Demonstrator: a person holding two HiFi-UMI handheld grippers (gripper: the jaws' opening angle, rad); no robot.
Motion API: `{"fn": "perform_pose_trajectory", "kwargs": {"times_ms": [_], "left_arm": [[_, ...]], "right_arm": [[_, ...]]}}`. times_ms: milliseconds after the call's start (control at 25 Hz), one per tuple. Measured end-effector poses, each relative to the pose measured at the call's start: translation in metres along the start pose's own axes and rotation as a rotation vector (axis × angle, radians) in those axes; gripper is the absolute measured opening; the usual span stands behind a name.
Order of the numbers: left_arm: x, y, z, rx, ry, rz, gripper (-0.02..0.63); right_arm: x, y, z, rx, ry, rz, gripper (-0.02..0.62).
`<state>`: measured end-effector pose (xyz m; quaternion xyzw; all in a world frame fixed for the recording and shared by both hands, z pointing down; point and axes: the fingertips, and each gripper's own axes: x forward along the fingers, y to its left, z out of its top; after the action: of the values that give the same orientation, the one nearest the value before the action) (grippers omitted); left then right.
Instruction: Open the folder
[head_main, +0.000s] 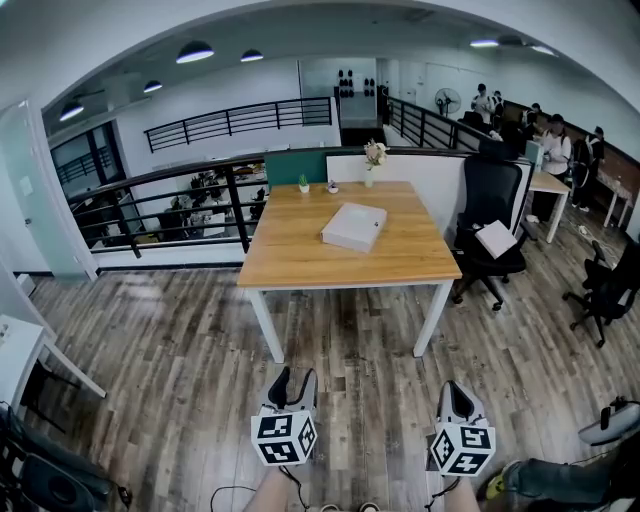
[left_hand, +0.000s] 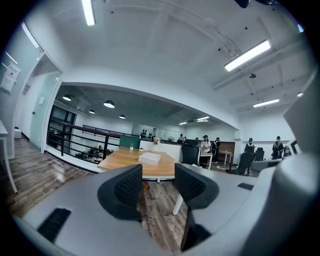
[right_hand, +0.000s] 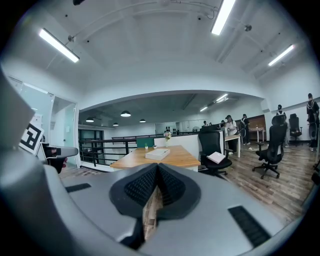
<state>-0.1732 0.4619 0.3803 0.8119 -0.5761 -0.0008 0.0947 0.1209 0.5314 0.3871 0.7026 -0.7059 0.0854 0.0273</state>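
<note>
**Both grippers held short of the surface, folder closed**

A light wooden surface (head_main: 300, 250) on white legs stands on a grey-brown plank floor (head_main: 170, 360), backed by a black railing (head_main: 200, 190) on an open mezzanine with round ceiling lamps. The white folder (head_main: 354, 226) lies flat and closed near the middle of the surface, a little toward its right side. A small vase of flowers (head_main: 373, 160) and a tiny potted plant (head_main: 304, 184) stand at the far edge. A black office chair (head_main: 490, 215) just right of the surface carries a white, paper-like item. People sit and stand at desks far to the right.

The left gripper (head_main: 294, 378) hangs over the floor, well apart from the surface; its fingers (left_hand: 129, 187) stand a narrow gap apart with only floor between them. The right gripper (head_main: 457, 388) is level with it, its fingers (right_hand: 142, 185) pressed together on nothing.

The person's arms are cut off at the bottom edge of the head view. The folder is too small to show any clasp or label.
</note>
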Motion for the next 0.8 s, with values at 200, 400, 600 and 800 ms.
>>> {"fn": "perform_pose_trajectory", "kwargs": {"times_ms": [200,400,600,800], "left_arm": [[0.000,0.009,0.001,-0.012,-0.006,-0.002,0.263],[0.003,0.020,0.000,-0.015,0.002,-0.016,0.338],[0.006,0.032,0.002,0.009,0.017,-0.030,0.439],[0.010,0.038,0.003,0.041,0.013,-0.051,0.501]], "right_arm": [[-0.004,0.005,0.001,0.011,-0.013,-0.004,0.002],[-0.002,0.011,0.001,0.024,-0.019,-0.014,0.002],[-0.004,0.018,-0.001,0.032,-0.020,-0.039,0.002],[-0.004,0.022,-0.007,0.041,-0.016,-0.072,0.002]]}}
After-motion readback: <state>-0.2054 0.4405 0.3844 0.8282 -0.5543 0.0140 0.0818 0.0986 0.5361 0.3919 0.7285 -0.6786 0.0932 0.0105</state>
